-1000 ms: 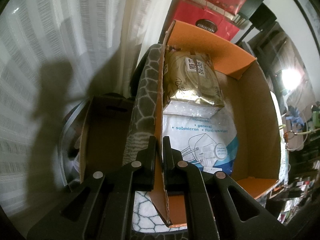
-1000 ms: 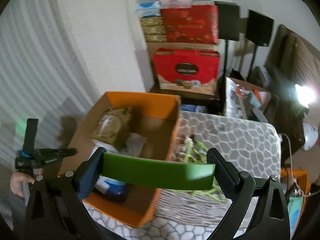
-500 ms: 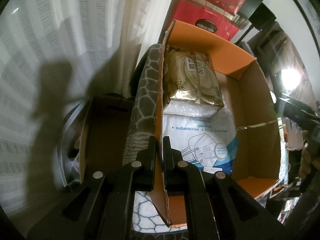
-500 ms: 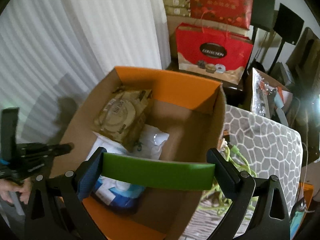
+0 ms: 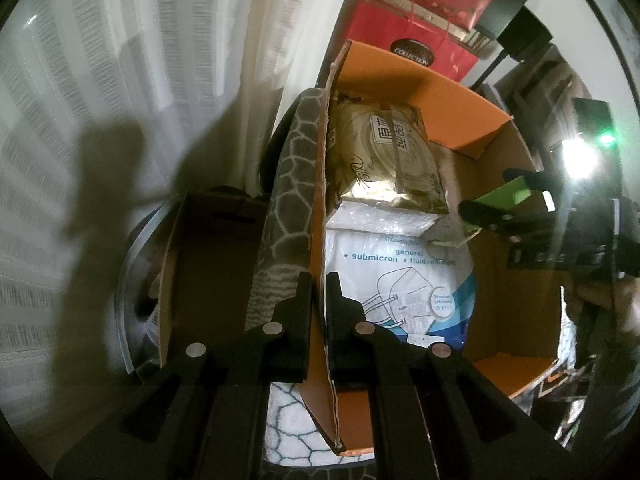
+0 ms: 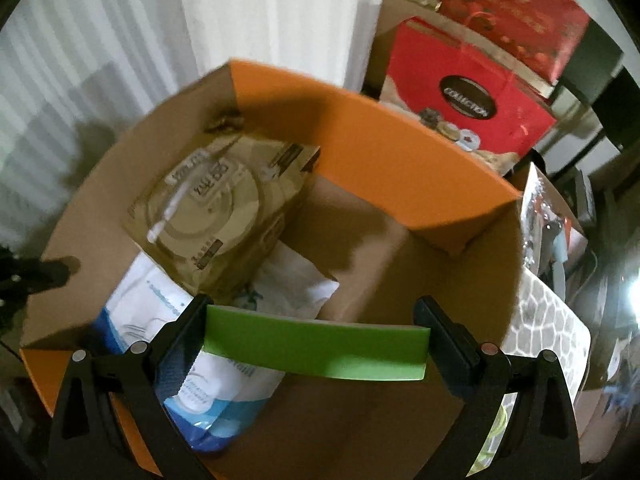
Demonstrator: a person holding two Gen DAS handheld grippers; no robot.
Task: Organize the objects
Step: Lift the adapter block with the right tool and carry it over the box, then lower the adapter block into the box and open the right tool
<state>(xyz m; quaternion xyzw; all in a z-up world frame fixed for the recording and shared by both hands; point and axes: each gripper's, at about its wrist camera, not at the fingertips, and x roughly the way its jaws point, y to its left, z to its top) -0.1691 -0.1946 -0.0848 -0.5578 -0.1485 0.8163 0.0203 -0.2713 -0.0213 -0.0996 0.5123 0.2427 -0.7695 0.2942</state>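
An open cardboard box with orange flaps (image 5: 404, 80) (image 6: 380, 148) stands on a grey patterned cushion (image 5: 288, 184). Inside lie a gold tissue pack (image 5: 380, 160) (image 6: 224, 208) on a white and blue mask pack (image 5: 400, 276) (image 6: 224, 392). My left gripper (image 5: 318, 284) is shut on the box's left wall (image 5: 320, 240). My right gripper (image 6: 314, 320) is shut on a flat green object (image 6: 316, 348) and holds it over the box's bare right half. It also shows in the left wrist view (image 5: 496, 208), green object (image 5: 506, 195) between the fingers.
White curtains (image 5: 120, 80) hang behind and left of the box. Red gift bags (image 5: 412, 44) (image 6: 468, 100) stand behind it. A brown carton (image 5: 208, 264) sits to the left of the cushion. The cushion (image 6: 548, 320) continues right of the box, with clutter beyond.
My right gripper has moved forward and down over the box with the green object in it, and now shows in the left wrist view. My left gripper has kept its hold on the wall.
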